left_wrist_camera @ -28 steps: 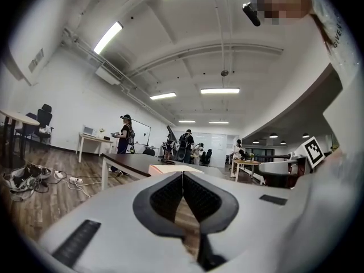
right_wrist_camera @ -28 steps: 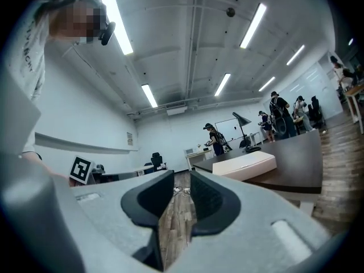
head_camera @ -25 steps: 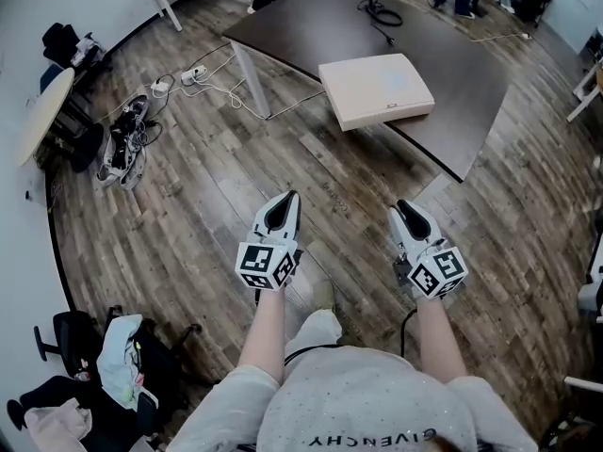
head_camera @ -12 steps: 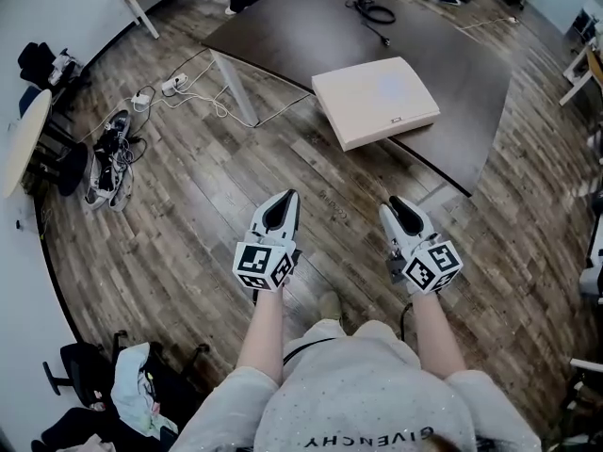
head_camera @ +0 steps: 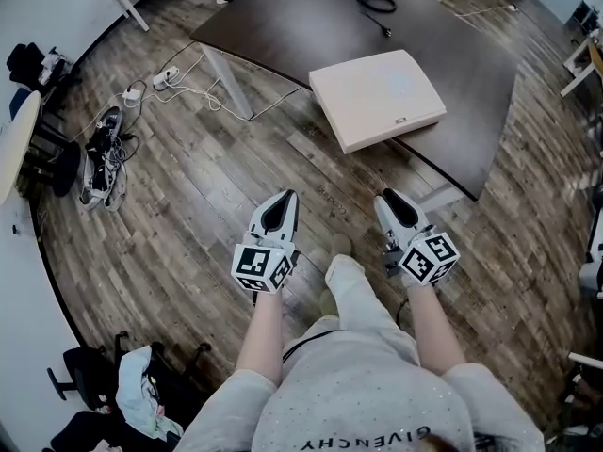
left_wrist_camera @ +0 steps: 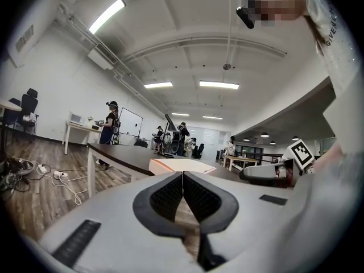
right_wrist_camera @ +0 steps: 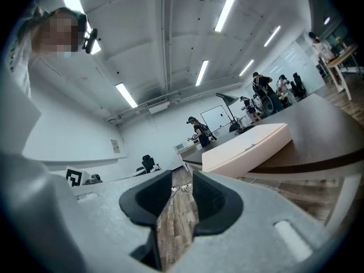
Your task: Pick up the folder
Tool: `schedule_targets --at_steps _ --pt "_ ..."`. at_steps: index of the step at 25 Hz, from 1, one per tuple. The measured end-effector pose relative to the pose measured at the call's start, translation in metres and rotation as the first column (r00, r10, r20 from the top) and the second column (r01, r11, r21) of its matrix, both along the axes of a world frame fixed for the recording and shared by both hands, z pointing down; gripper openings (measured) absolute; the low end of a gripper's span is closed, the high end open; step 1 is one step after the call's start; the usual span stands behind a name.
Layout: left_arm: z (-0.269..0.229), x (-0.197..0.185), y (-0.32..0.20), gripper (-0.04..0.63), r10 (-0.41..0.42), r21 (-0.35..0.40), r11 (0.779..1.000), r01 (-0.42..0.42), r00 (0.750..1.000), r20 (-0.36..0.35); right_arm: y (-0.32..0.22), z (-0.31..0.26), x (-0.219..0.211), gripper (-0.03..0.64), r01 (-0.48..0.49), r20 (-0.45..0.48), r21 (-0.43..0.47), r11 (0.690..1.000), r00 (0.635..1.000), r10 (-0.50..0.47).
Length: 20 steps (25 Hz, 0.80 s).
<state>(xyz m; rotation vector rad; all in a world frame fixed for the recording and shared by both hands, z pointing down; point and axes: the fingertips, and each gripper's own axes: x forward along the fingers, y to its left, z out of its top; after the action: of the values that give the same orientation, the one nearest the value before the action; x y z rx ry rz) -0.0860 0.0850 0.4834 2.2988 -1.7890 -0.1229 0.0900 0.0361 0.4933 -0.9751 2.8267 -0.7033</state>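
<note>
Short of the table, hovering side by side over plank floor.
Showing left gripper jaws pressed together, right gripper jaws narrowly parted, both empty; noting folder lying flat ahead of right gripper, well apart, at table's near edge.

A dark brown counter carries a flat cream folder at its near edge, one corner just past the rim. A coiled black cable lies farther back. A white power strip with trailing cords lies on the wood-plank floor beside it.
</note>
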Motion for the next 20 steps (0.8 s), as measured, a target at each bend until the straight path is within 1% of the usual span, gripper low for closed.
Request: schedule_targets --at_steps 6,9,14,20 --pt "0.004 -0.018 -0.047 0.0 0.005 -0.011 1.0 -0.005 1.0 0.005 -0.05 0.009 -0.026 0.112 -0.004 0.019 -0.056 0.998 1.0 0.005" --pt "0.01 -0.024 -0.073 0.0 0.01 -0.008 1.0 -0.01 1.0 0.009 -0.076 0.021 -0.03 0.114 -0.019 0.044 -0.107 0.994 0.999 0.024" --pt "0.025 -0.031 -0.102 0.0 0.02 -0.035 0.999 -0.02 1.0 0.0 -0.104 0.046 -0.031 0.15 -0.052 0.093 -0.227 0.972 0.993 0.074" --pt "0.036 -0.04 -0.124 0.0 0.024 -0.051 0.998 -0.025 1.0 -0.015 -0.12 0.059 -0.042 0.199 -0.05 0.165 -0.319 0.946 0.98 0.108"
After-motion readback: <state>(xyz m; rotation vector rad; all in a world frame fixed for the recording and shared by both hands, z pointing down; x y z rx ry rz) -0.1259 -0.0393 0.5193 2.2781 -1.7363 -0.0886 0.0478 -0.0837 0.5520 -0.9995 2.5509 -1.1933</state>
